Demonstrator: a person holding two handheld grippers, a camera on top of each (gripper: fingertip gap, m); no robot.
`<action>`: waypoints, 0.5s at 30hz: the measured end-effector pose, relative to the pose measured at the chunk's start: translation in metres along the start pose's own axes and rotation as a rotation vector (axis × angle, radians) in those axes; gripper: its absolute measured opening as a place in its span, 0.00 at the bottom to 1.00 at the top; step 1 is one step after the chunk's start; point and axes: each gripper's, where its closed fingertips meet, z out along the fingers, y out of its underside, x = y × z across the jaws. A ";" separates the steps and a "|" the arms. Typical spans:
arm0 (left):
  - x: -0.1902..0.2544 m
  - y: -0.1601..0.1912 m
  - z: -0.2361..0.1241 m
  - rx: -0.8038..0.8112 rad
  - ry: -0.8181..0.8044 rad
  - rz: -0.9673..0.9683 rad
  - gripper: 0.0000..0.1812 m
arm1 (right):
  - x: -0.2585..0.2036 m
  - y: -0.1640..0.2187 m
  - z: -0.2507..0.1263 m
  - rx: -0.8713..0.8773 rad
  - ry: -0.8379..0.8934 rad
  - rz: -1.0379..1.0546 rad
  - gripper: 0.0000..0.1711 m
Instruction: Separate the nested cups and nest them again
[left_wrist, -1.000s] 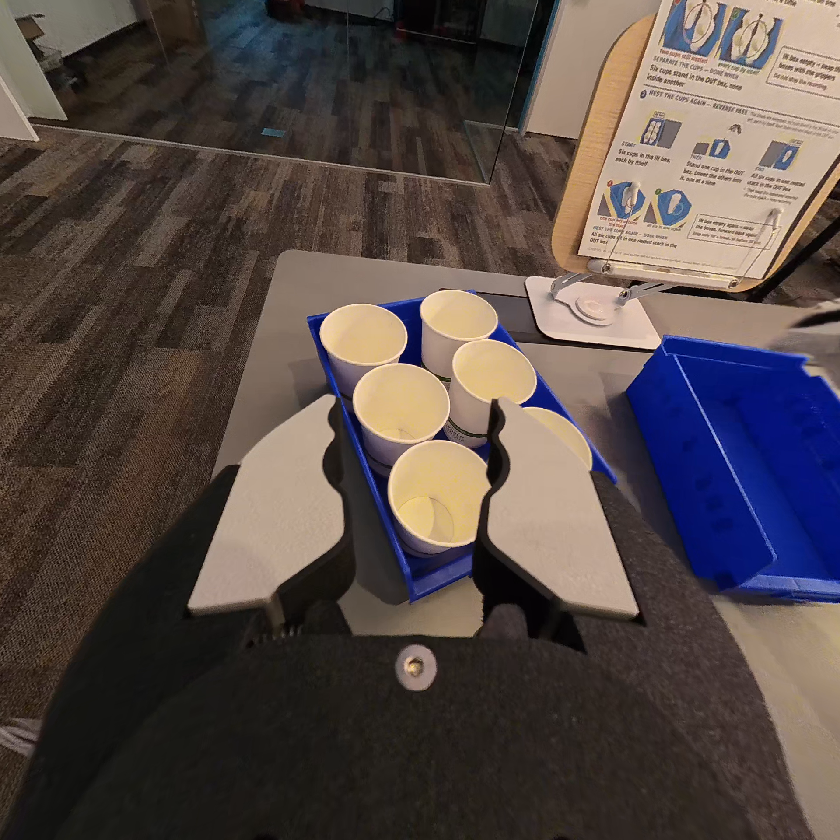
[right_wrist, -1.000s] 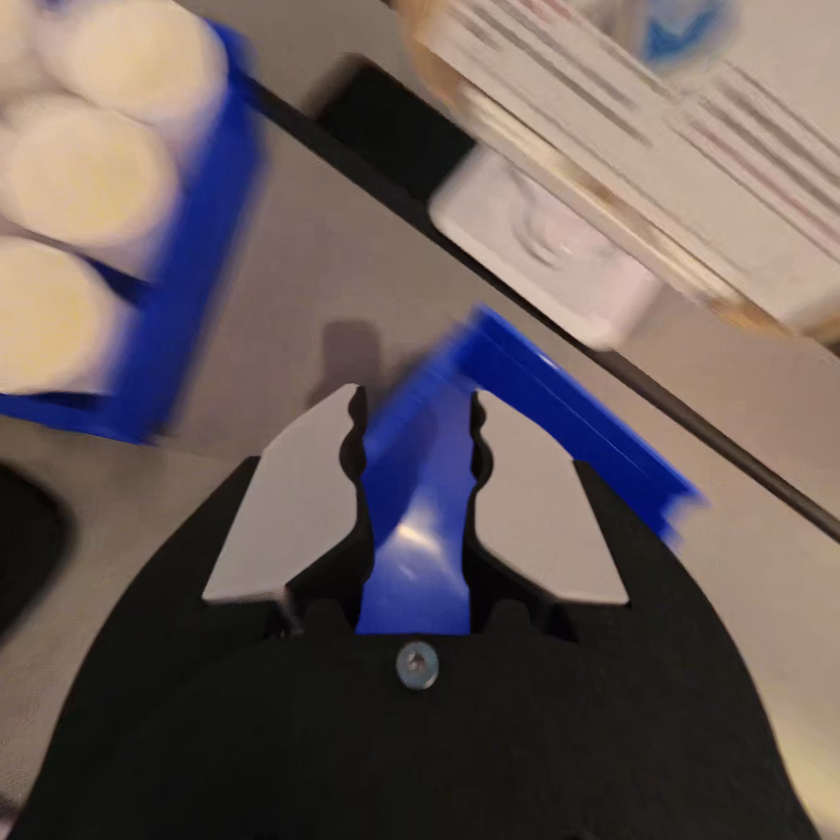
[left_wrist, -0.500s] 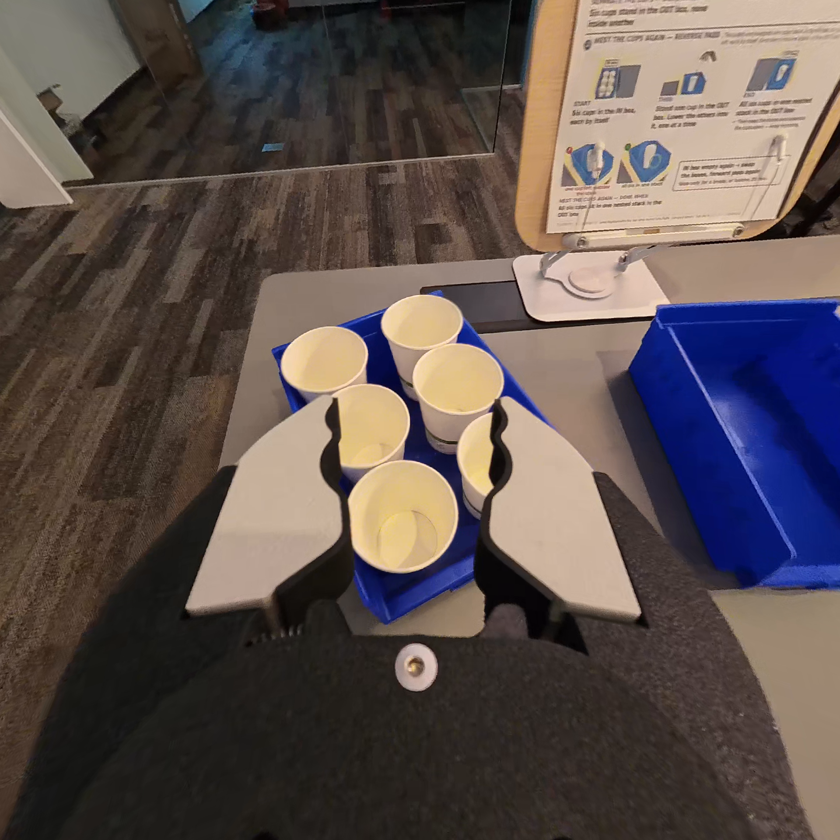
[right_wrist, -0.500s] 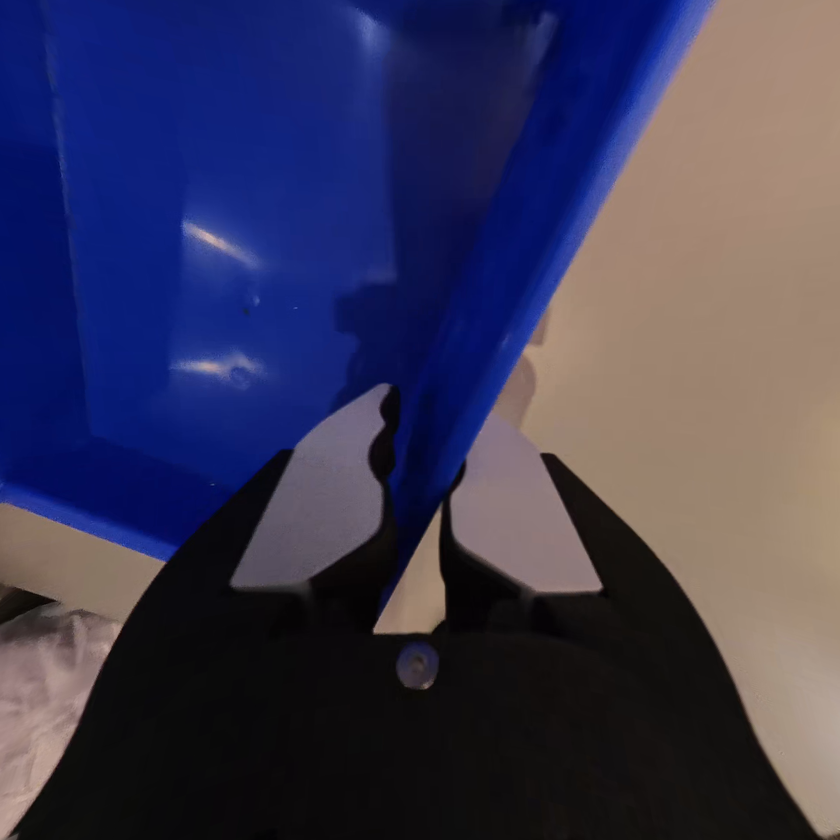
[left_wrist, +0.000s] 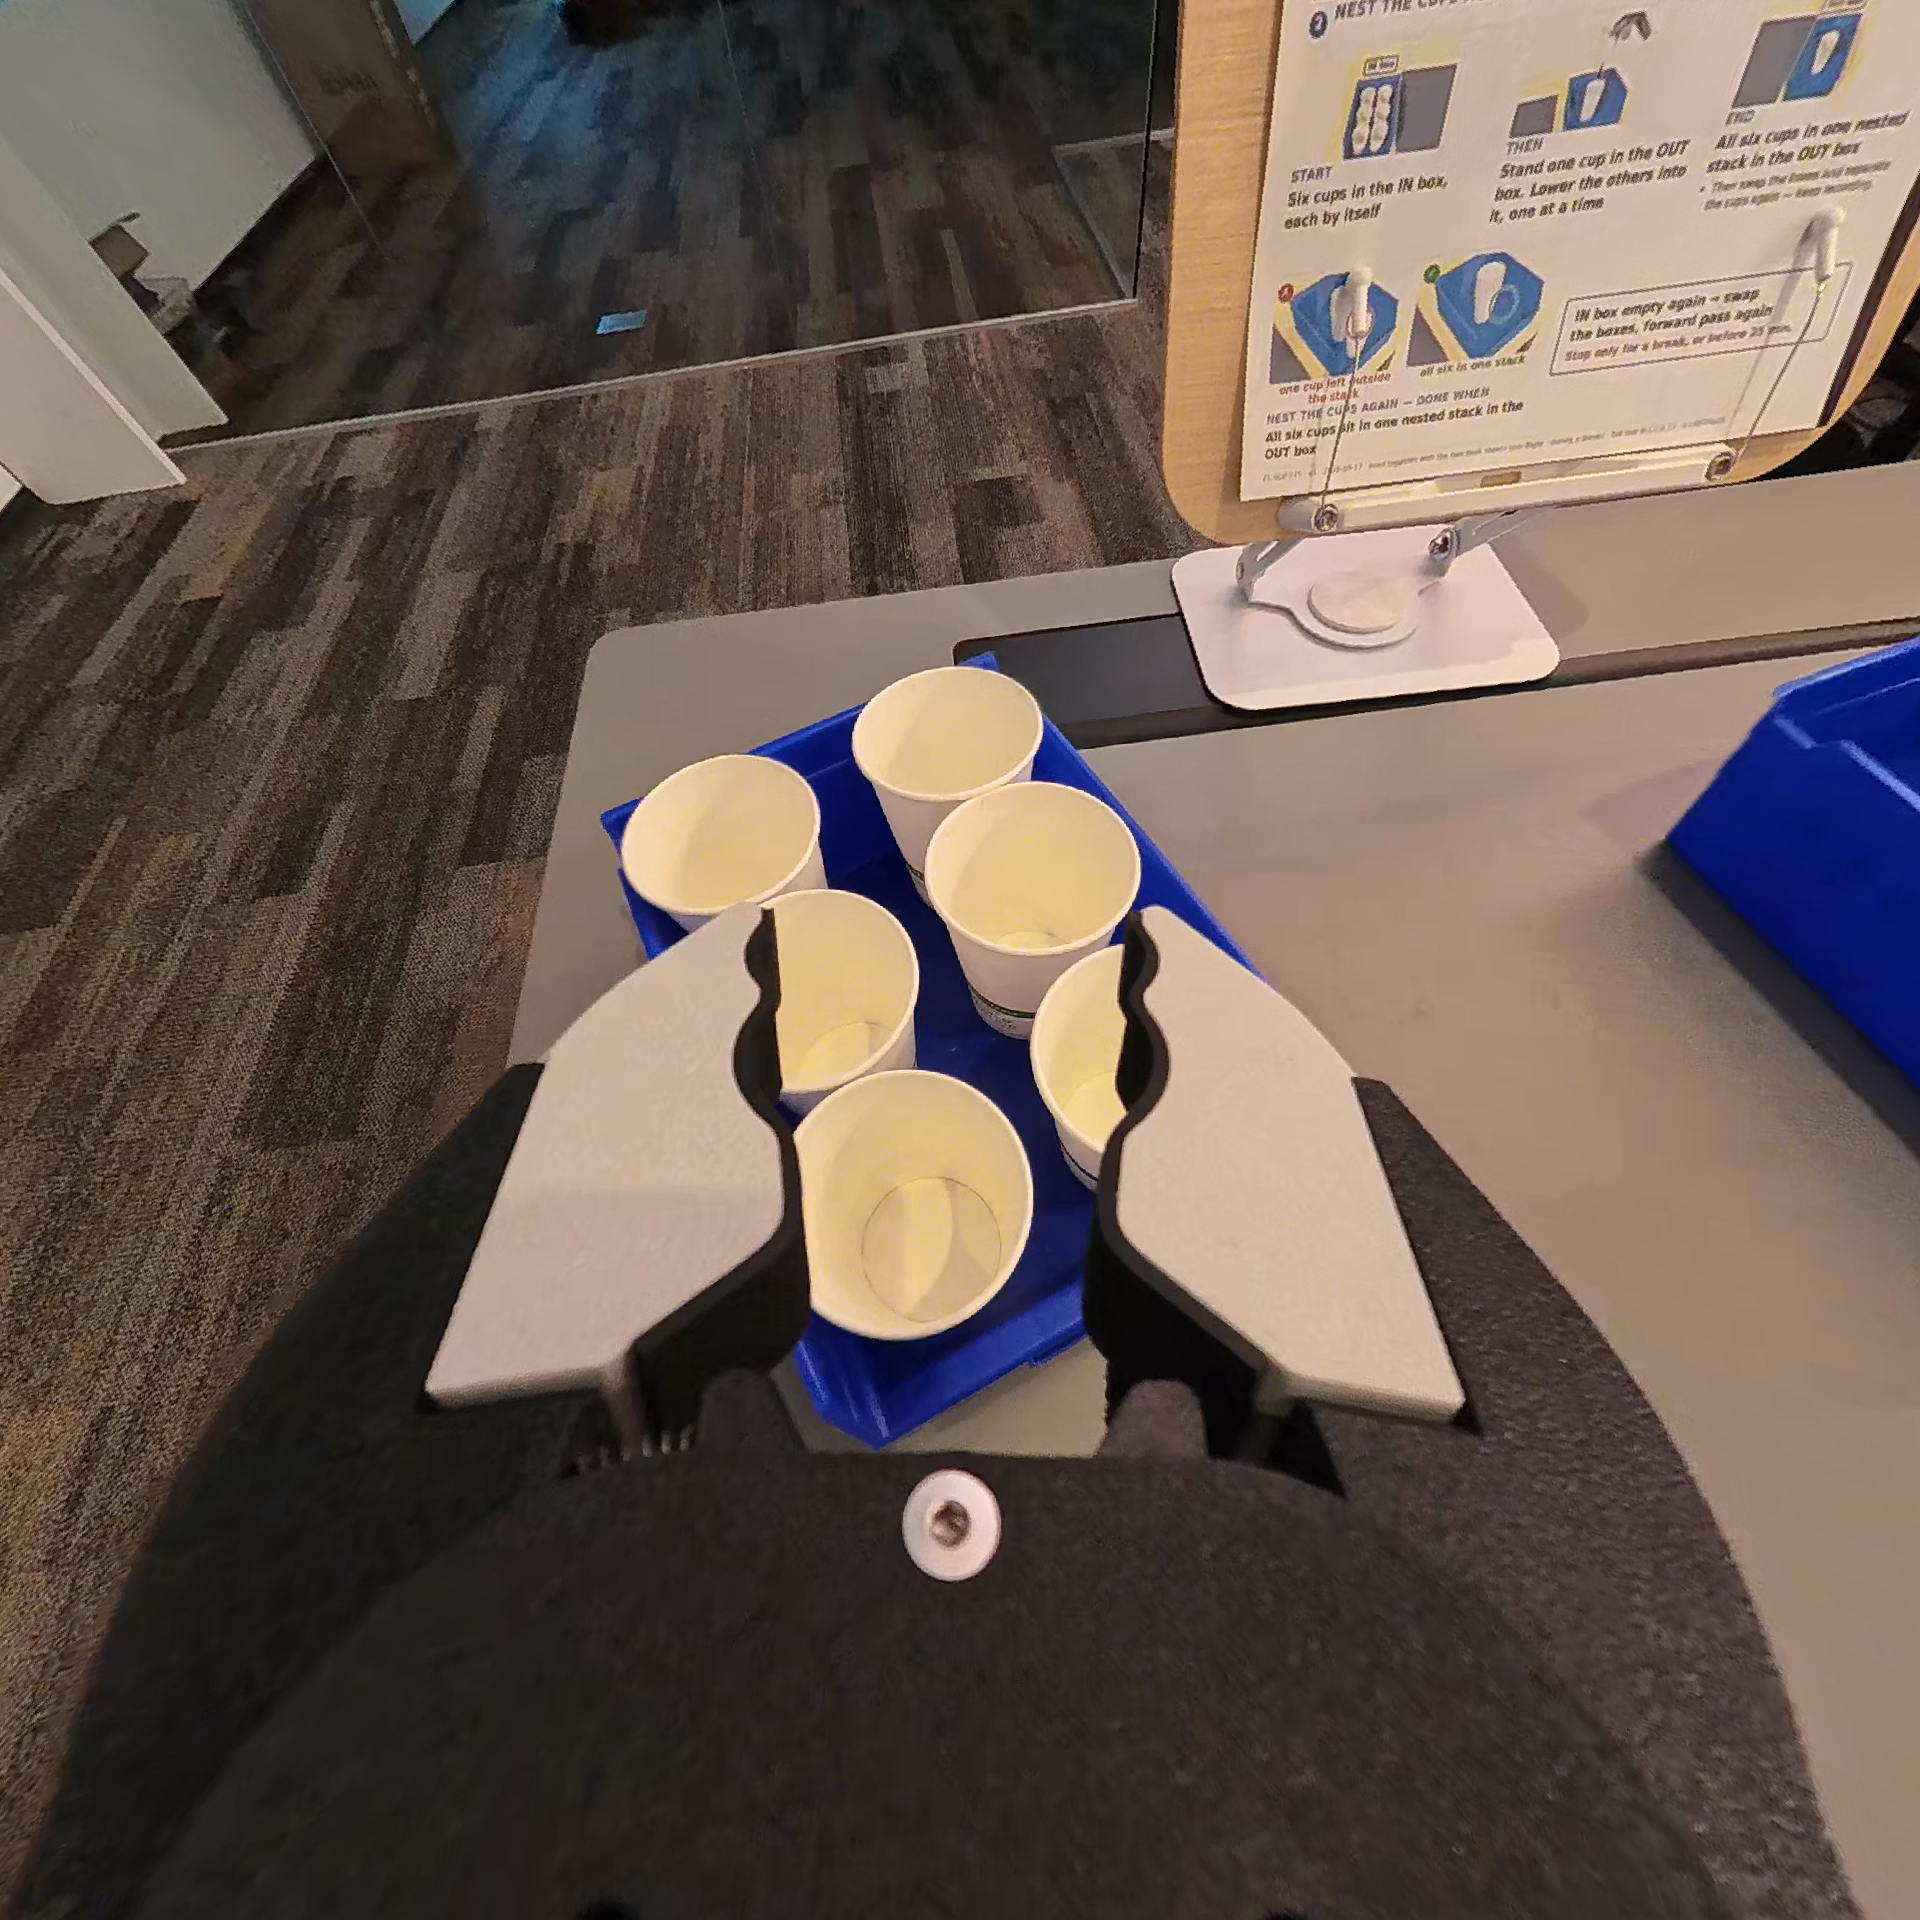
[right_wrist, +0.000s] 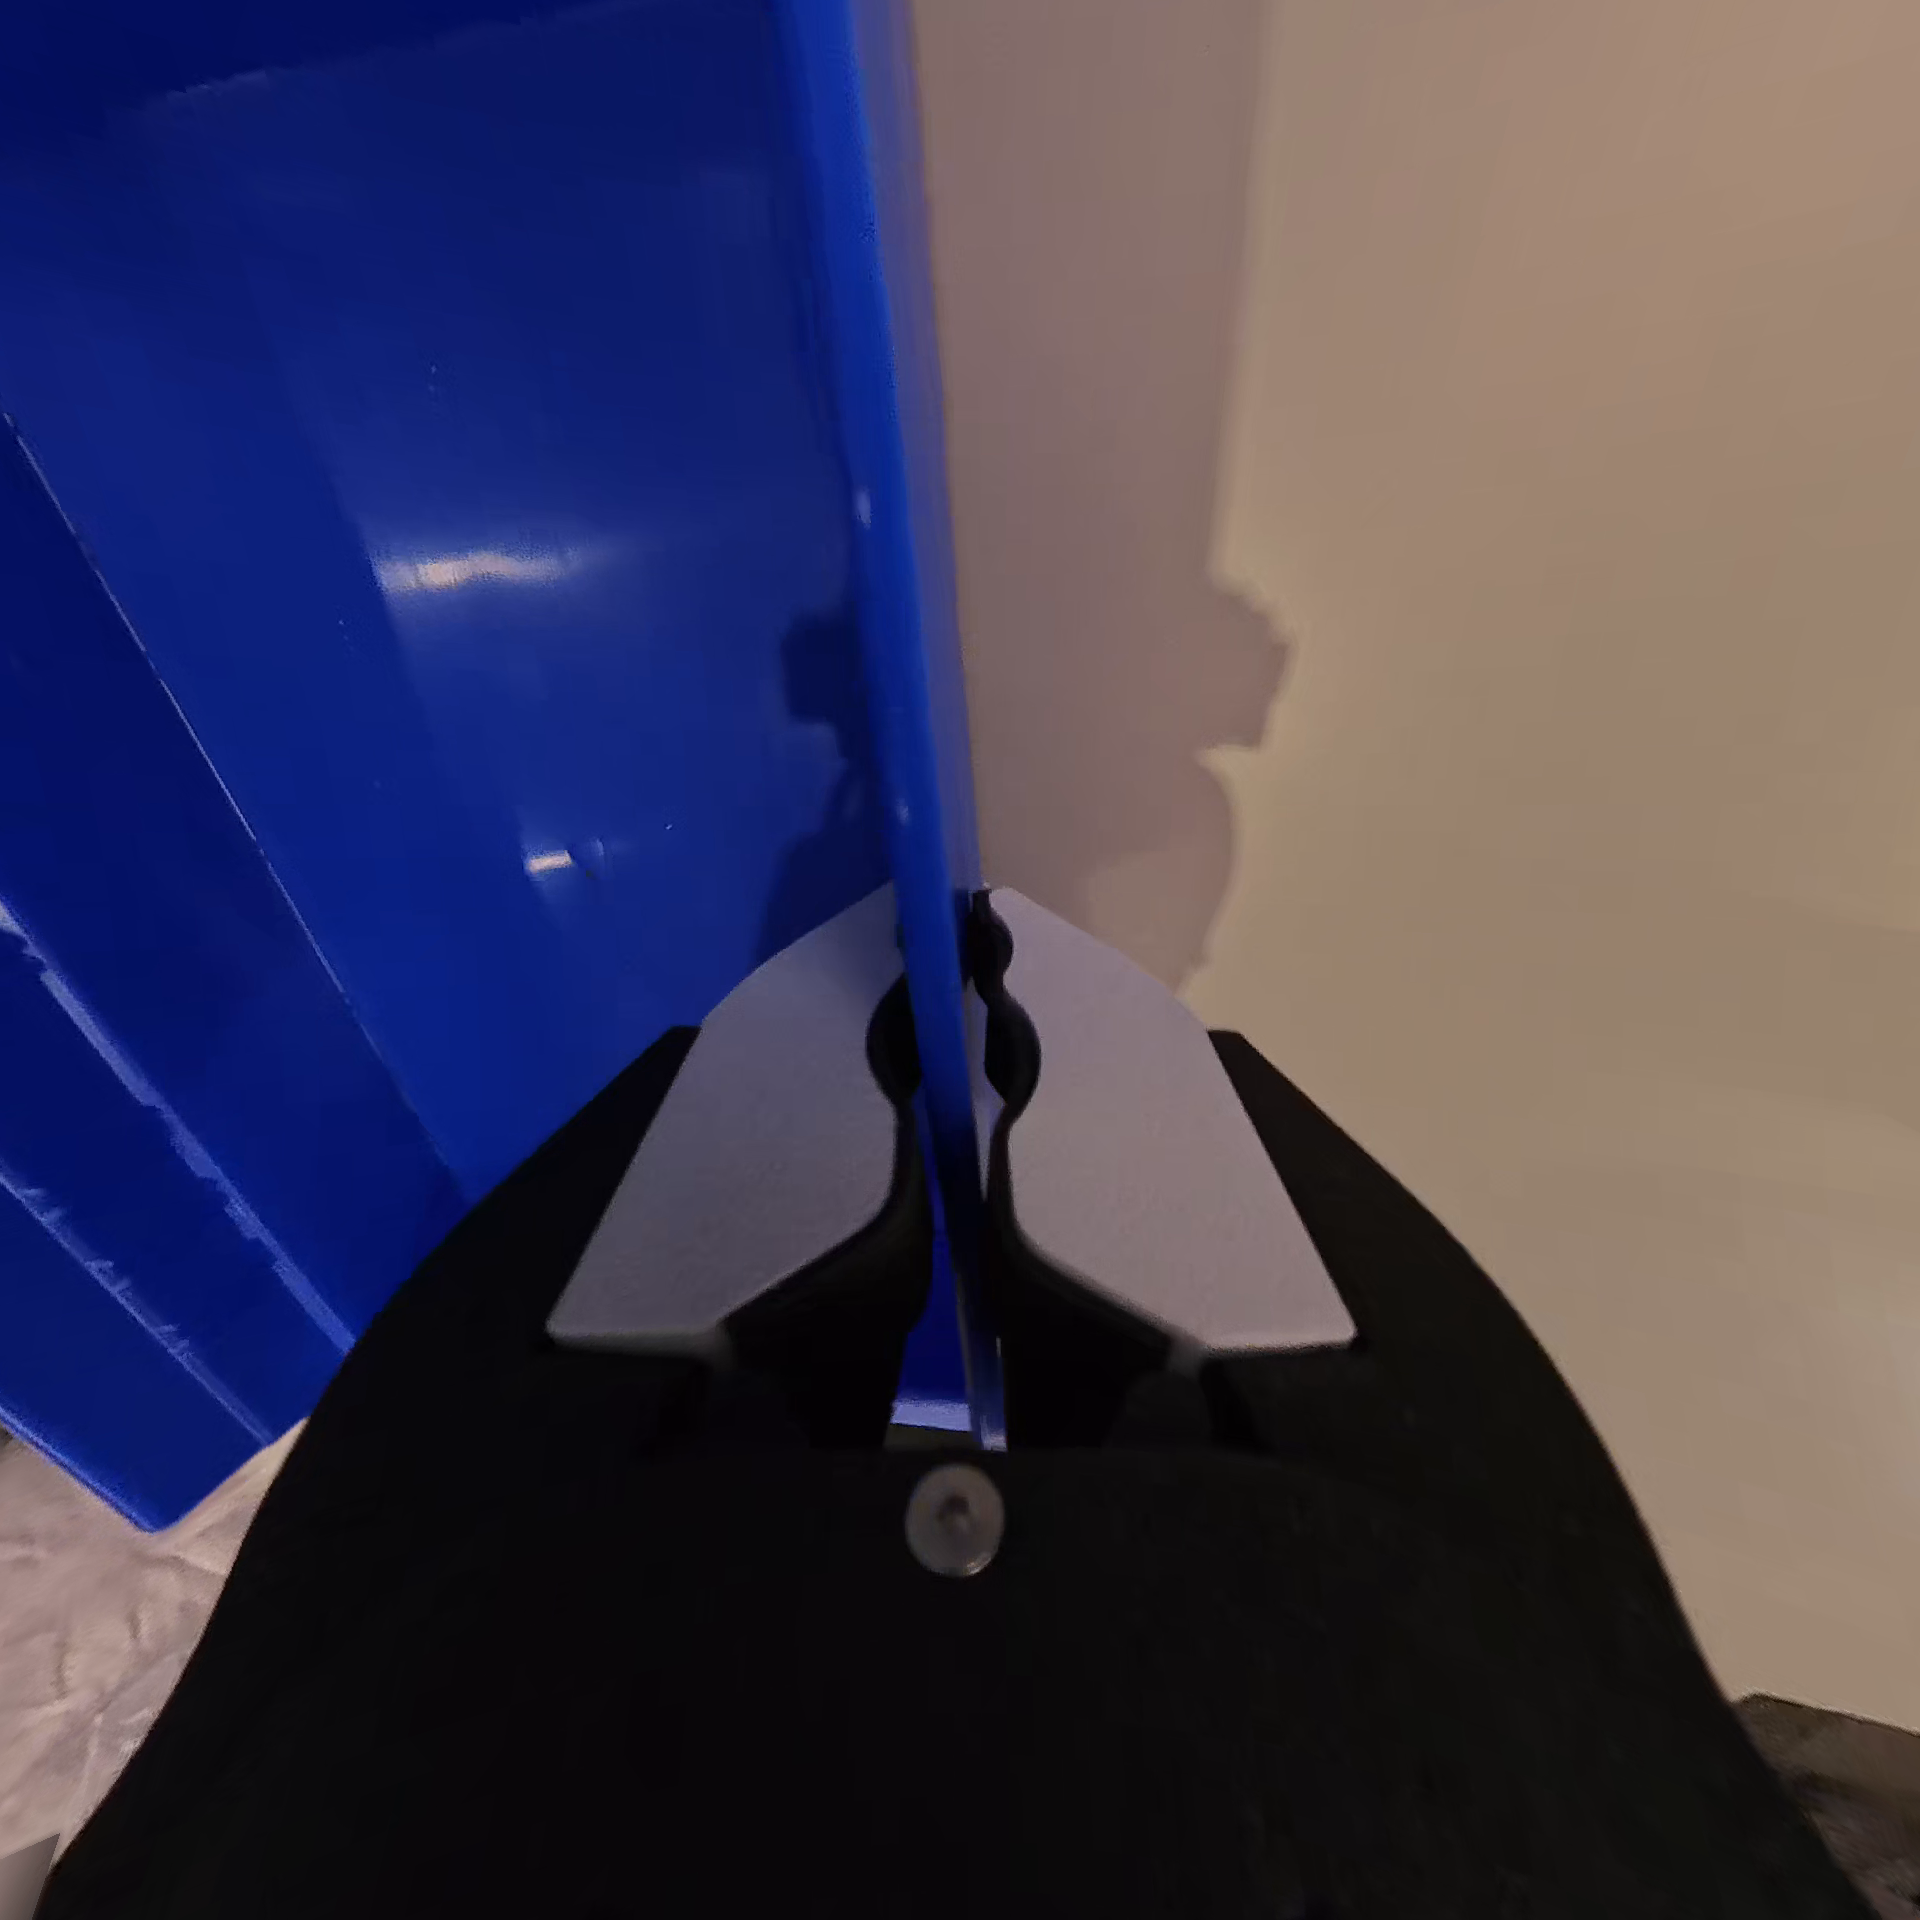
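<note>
On the grey table (left_wrist: 1455, 935), six upright cups (left_wrist: 914, 1205) face open left fingers (left_wrist: 644, 1164); right fingers (right_wrist: 1132, 1122) clamp the empty bin's wall (right_wrist: 935, 935).

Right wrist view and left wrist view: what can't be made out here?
- Left wrist view: right-hand blue bin is cut off by the frame edge; its inside is unseen.
- Left wrist view: two cups in the left bin are partly behind the left gripper.
- Right wrist view: right gripper clamps the bin wall; no cups show.
</note>
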 end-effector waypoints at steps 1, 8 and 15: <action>0.001 0.000 0.002 -0.005 -0.001 0.006 0.35 | 0.012 0.004 -0.002 0.001 0.003 0.020 0.03; 0.010 0.000 0.009 -0.034 -0.021 0.049 0.35 | 0.085 0.032 -0.014 0.019 0.011 0.159 0.03; -0.001 0.005 0.008 -0.054 -0.064 0.022 0.35 | 0.126 0.045 -0.021 0.034 0.018 0.214 0.04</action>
